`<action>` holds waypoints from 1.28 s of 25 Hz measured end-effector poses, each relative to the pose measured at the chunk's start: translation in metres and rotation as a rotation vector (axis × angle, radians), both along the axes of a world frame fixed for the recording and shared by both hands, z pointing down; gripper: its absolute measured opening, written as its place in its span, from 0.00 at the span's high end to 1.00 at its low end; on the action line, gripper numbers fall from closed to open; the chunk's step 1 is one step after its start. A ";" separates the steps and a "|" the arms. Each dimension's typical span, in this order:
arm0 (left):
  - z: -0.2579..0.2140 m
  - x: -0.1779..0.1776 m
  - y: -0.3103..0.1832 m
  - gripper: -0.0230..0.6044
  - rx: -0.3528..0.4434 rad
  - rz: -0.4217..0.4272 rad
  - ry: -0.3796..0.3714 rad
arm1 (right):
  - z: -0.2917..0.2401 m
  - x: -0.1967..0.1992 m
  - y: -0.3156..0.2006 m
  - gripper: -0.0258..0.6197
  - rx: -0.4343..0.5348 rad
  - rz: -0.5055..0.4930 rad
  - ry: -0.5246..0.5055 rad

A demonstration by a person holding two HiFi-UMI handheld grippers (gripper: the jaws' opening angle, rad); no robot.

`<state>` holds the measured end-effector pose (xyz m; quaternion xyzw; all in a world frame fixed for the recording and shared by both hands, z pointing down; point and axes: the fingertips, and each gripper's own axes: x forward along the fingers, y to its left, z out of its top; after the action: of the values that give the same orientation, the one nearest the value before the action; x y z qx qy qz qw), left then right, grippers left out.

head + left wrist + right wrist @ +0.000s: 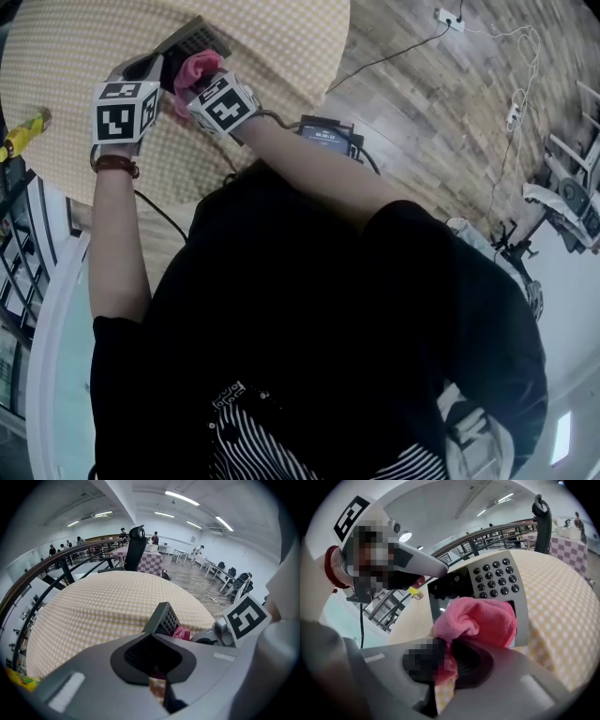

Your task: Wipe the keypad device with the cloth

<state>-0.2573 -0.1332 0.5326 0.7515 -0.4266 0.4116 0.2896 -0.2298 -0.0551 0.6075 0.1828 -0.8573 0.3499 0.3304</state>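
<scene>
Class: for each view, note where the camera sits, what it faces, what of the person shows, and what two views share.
Head view: on head, facing steeply down at table; shirt, forearms show.
Left gripper view: on left gripper, facing keypad device in its jaws.
Right gripper view: on right gripper, facing clamped cloth; left wrist shows.
Shared: keypad device, cloth.

I see the keypad device [497, 585], a grey slab with rows of dark round buttons. It is tilted up off the checked desk [576, 620] and clamped at one end in my left tongs [153, 656]. The cloth [480, 620] is pink and bunched. It is pinched in my right tongs [454, 665] and pressed against the device's face just below the buttons.
</scene>
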 end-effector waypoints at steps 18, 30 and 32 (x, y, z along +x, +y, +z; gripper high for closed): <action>-0.057 -0.029 0.000 0.96 0.229 -0.234 0.115 | -0.022 0.006 0.010 0.89 0.045 -0.146 0.084; -0.122 -0.035 0.137 0.96 0.296 -0.443 0.321 | -0.156 0.038 0.084 0.89 0.056 -0.222 -0.068; -0.119 -0.007 0.137 0.96 0.301 -0.450 0.348 | -0.164 0.056 0.074 0.89 0.065 -0.242 -0.094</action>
<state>-0.2646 0.0040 0.4133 0.7319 -0.5820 0.1350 0.3277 -0.1737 0.0187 0.4430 0.0722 -0.8984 0.2878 0.3237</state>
